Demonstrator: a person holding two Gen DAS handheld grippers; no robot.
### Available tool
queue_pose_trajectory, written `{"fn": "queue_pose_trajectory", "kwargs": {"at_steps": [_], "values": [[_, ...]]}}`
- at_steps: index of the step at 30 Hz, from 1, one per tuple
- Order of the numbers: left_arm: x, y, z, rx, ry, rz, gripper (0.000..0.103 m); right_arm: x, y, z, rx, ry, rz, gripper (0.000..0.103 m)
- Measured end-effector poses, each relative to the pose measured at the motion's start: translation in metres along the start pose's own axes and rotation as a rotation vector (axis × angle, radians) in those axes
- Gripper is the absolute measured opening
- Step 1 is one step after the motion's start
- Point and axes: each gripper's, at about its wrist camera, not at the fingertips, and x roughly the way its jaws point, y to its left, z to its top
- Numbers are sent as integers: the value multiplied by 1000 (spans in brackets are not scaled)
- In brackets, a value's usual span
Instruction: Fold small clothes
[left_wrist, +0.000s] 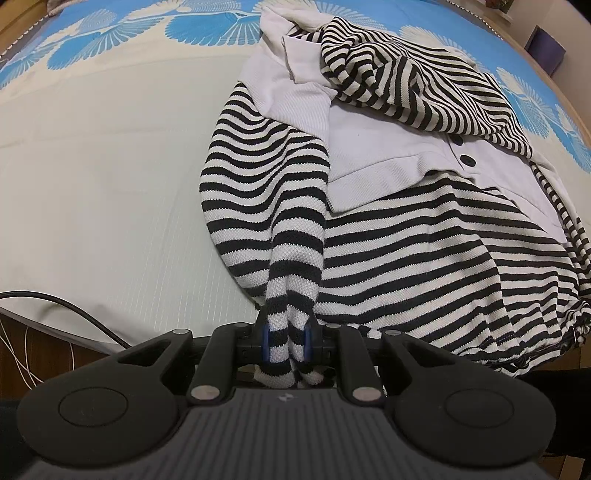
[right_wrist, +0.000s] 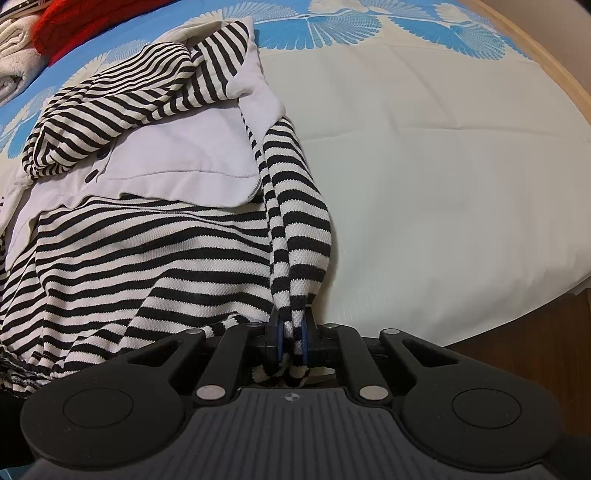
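Observation:
A black-and-white striped top (left_wrist: 424, 251) with a white collar panel and dark buttons lies spread on the bed; it also shows in the right wrist view (right_wrist: 147, 251). Its sleeves are folded in over the chest. My left gripper (left_wrist: 287, 341) is shut on the striped top's lower left corner, bunched between the blue pads (left_wrist: 264, 341). My right gripper (right_wrist: 293, 341) is shut on the lower right corner, pinched thin between its pads (right_wrist: 305, 341). Both corners are at the near edge of the bed, the cloth pulled taut toward me.
The bed sheet (left_wrist: 103, 177) is pale with blue fan prints along the far side. A black cable (left_wrist: 74, 310) hangs over the left edge. A red garment (right_wrist: 74, 22) and white folded cloth (right_wrist: 14, 48) lie at the far left. A wooden bed frame (right_wrist: 554, 62) rims the right.

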Motion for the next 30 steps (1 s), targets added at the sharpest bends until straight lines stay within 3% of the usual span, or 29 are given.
{"fn": "queue_pose_trajectory", "kwargs": {"at_steps": [8, 11, 18, 25, 30], "values": [[0, -1, 0, 1, -2, 1, 16, 0, 0, -1, 3, -6, -1, 8], [-4, 0, 0, -6, -19, 2, 11, -4, 0, 0, 8, -29, 0, 7], [-33, -5, 7, -5, -157, 5, 8, -46, -2, 10, 53, -209, 72, 5], [-100, 22, 22, -140, -299, -188, 8, -116, -23, 25, 138, -372, 206, 5], [-150, 36, 9, -135, -322, -263, 8, -160, -40, 10, 159, -373, 276, 5]]}}
